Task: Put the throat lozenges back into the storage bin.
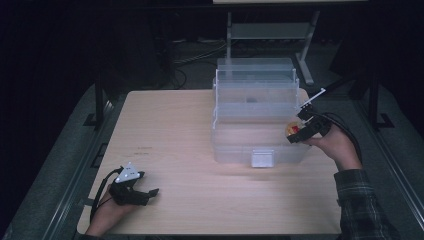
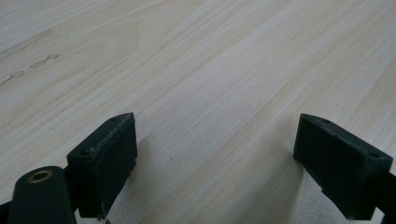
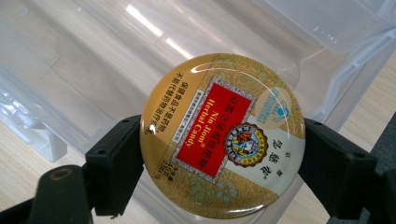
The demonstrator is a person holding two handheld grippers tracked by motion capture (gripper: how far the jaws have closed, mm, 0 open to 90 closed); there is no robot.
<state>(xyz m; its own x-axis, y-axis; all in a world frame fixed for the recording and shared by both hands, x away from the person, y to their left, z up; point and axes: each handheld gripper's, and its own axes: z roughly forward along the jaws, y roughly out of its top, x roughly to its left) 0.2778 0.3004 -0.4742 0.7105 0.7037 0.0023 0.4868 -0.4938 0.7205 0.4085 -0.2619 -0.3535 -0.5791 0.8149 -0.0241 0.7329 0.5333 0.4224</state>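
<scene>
one round candy tin, glossy gold with a red label, sits clamped by its edges in the right hand-held gripper, held over the near right corner of the clear plastic tiered box. by my reading the pick-up is done and the placing into a tray is left. the box is stepped, thin-walled and see-through. the left hand-held gripper rests released, jaws wide, on the pale wood-grain bench.

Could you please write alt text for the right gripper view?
The right hand-held gripper clamps a round gold candy tin with a red label by its edges, above a clear plastic storage box on a wooden table.
</scene>
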